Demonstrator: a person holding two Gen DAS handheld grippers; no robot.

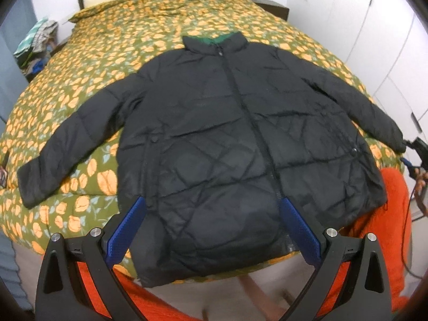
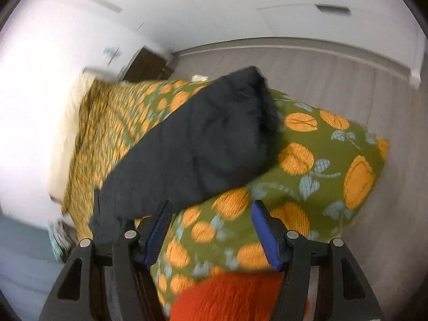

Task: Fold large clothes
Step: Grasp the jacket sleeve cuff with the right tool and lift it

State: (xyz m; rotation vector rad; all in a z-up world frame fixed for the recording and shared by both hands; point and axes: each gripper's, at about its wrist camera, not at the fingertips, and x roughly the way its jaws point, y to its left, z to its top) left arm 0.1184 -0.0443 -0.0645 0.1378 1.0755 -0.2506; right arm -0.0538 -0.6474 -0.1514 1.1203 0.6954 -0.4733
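A black quilted jacket lies flat and zipped on the bed, collar at the far end, both sleeves spread out to the sides. My left gripper is open above the jacket's hem, with nothing between its blue pads. My right gripper is open and empty near the bed's corner. The jacket's right sleeve lies just ahead and left of it, cuff pointing away. The right gripper also shows at the far right of the left wrist view, close to that cuff.
The bed has a green cover with orange flowers. An orange-red fuzzy garment is at the near edge. A pile of clothes sits left of the bed. White wardrobe doors stand on the right. Grey floor lies beyond the corner.
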